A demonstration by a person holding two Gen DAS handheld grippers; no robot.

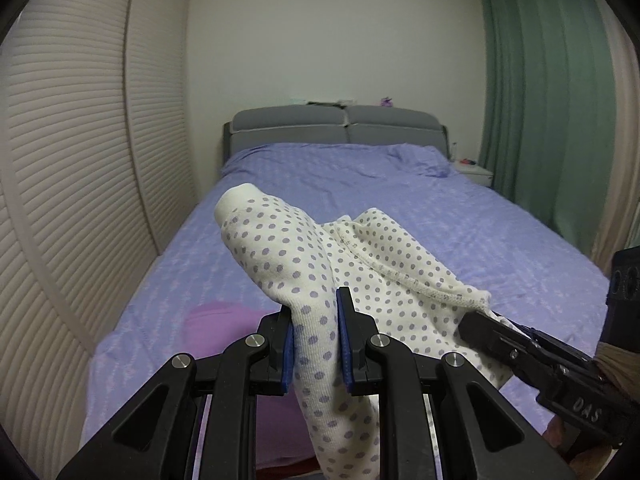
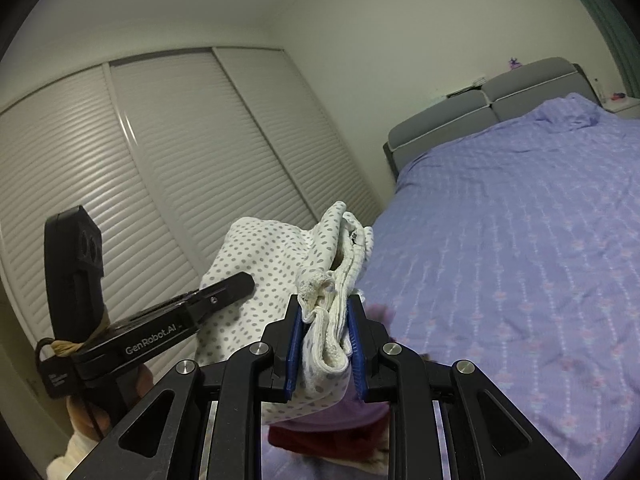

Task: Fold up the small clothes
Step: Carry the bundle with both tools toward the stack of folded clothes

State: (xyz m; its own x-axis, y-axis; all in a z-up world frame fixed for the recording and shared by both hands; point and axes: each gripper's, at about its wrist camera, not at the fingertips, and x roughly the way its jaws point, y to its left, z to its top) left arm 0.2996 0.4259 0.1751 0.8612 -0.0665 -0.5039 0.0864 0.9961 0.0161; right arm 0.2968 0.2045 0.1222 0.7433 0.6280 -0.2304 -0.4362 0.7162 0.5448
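The left gripper (image 1: 316,332) and the right gripper (image 2: 324,336) each have their jaws clenched on the same spotted white garment (image 1: 360,272) — 2 grips, held up in the air above the purple bed (image 1: 500,232), with a pink cloth (image 1: 224,320) lying below.

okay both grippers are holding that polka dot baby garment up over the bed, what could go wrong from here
1. The left gripper pinches only a narrow bunch of the polka-dot garment, so a pull could slip it free.
2. The right gripper clamps several bunched layers at the ribbed edge, which may fold unevenly.
3. A purple garment lies on the bed below; setting down there could tangle both.
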